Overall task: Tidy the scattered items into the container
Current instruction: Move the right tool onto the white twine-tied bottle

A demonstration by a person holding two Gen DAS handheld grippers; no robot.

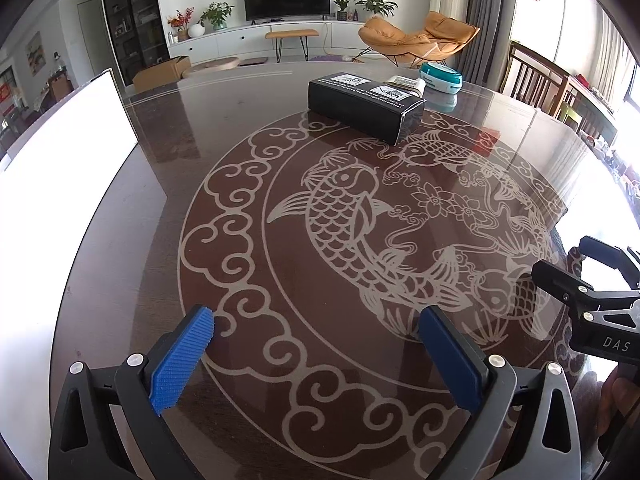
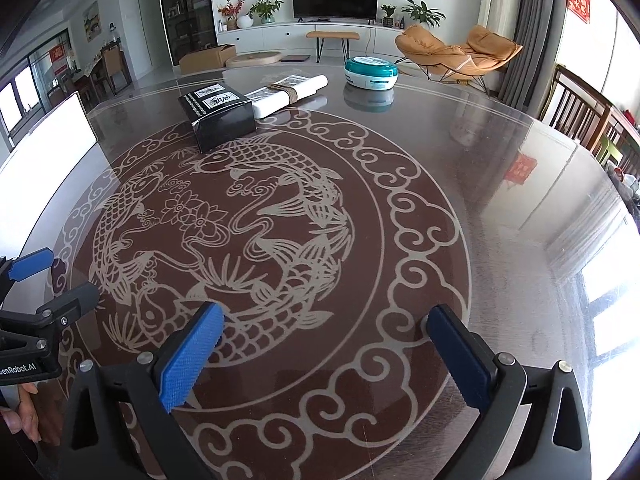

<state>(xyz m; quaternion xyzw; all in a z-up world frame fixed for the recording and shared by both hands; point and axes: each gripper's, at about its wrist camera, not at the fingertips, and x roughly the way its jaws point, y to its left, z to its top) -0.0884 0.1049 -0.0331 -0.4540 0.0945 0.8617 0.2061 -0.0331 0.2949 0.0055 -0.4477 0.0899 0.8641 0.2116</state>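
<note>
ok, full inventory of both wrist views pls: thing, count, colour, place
black box: 1, black with white labels, far side of table, left of centre
white bundle: 1, white, tied with a band, just behind the black box, touching or nearly so
round container: 1, teal lid over white base, far edge of table, apart from the other two
white bin: 1, white and overexposed, left side of table; contents cannot be seen
table: 1, dark glossy round top with pale fish and cloud pattern
left claw: 1, black with blue pads, open, above near table, holding nothing
right claw: 1, black with blue pads, open, above near table, holding nothing
</note>
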